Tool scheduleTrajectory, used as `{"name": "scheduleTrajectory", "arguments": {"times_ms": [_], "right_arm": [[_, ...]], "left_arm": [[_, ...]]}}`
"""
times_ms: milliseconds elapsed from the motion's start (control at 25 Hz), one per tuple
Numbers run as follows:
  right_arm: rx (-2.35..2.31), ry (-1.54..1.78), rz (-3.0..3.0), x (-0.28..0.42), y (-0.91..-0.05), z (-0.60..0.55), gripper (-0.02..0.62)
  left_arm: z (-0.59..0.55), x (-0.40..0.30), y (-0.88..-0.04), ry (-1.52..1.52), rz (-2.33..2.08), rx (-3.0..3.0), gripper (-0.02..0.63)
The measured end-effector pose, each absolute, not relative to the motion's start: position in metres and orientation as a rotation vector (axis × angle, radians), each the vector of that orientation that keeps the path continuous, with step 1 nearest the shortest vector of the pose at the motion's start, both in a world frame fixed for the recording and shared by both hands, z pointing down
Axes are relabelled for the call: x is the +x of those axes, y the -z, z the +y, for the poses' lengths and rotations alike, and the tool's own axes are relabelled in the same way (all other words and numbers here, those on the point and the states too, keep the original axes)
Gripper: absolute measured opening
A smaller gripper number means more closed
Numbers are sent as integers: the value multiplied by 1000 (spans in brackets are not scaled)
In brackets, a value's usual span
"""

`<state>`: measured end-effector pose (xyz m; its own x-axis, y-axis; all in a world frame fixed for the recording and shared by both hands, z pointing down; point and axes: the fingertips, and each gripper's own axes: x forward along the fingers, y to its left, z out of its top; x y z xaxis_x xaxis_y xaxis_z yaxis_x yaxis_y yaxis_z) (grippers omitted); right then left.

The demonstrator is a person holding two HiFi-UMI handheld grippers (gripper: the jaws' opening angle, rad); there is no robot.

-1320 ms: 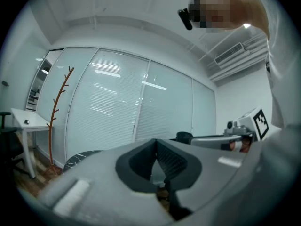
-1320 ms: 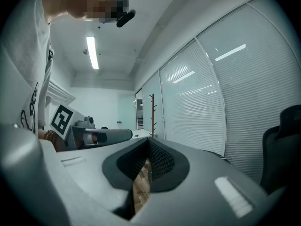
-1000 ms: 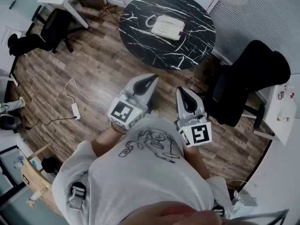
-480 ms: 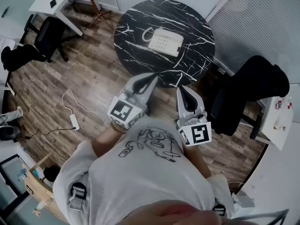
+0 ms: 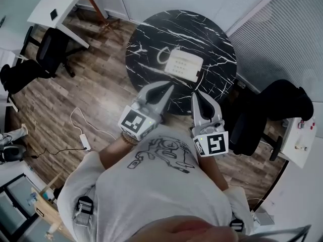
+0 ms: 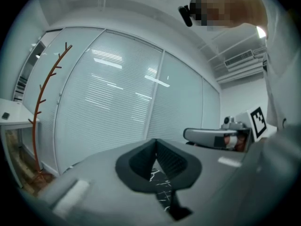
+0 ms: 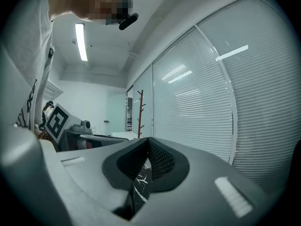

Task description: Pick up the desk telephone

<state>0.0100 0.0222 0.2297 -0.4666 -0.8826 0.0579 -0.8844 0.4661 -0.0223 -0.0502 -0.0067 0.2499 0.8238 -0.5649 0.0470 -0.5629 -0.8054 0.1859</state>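
A cream desk telephone (image 5: pixel 184 65) with a coiled cord lies near the middle of a round black marble table (image 5: pixel 146 39) in the head view. My left gripper (image 5: pixel 169 87) is shut and empty, its tip over the table's near edge, short of the phone. My right gripper (image 5: pixel 195 94) is also shut and empty, beside the left one at the same edge. In the left gripper view the left gripper (image 6: pixel 155 142) has its jaws pressed together, with a sliver of marble below. The right gripper (image 7: pixel 147 141) looks the same in the right gripper view. The phone is hidden in both gripper views.
A black office chair (image 5: pixel 275 107) stands right of the table and another black chair (image 5: pixel 43 54) to the left by a white desk (image 5: pixel 53 6). A white cable with a power strip (image 5: pixel 85 141) lies on the wood floor. A brown coat stand (image 6: pixel 44 102) rises by blinds-covered glass walls.
The person has walked toward the table; both shut grippers, earlier over the floor, now reach the table's near edge. The phone appears closer to them.
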Motion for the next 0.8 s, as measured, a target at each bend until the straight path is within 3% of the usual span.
{"name": "scheduleTrajectory", "arguments": {"times_ms": [800], "right_arm": [[1617,-188,-2580,13,-265,-59,6]], "left_arm": [[-90,-44,-276,-61,-800,2782,0]]}}
